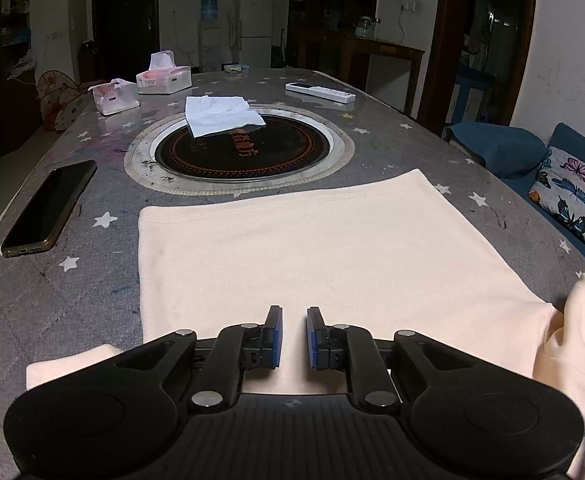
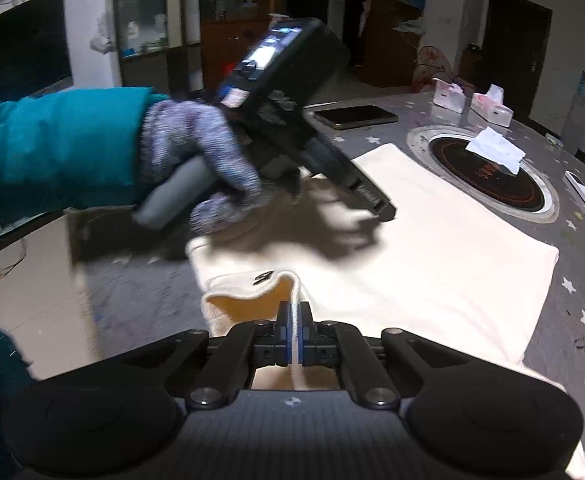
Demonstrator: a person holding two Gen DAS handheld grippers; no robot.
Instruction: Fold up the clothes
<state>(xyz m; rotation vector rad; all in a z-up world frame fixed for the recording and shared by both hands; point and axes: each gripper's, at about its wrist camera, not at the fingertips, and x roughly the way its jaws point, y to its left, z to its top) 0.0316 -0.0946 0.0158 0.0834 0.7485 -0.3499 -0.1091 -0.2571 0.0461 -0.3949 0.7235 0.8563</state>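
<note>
A cream garment (image 1: pixel 312 248) lies spread flat on the grey star-patterned table (image 1: pixel 52 300). My left gripper (image 1: pixel 294 320) is open and empty, hovering over the garment's near part. In the right wrist view my right gripper (image 2: pixel 293 312) is shut on a lifted fold of the cream garment (image 2: pixel 432 264), near its neck opening (image 2: pixel 252 288). The left gripper (image 2: pixel 352 176), held by a gloved hand (image 2: pixel 196 160), shows above the cloth and casts a shadow on it. The raised fold also shows at the right edge of the left wrist view (image 1: pixel 580 312).
A black round hotplate (image 1: pixel 242 150) is set in the table with a folded white cloth (image 1: pixel 220 116) on it. A phone (image 1: pixel 50 208) lies at the left. Two tissue boxes (image 1: pixel 164 76) and a remote (image 1: pixel 319 92) sit at the back. A blue sofa with a butterfly cushion (image 1: pixel 576 200) stands at the right.
</note>
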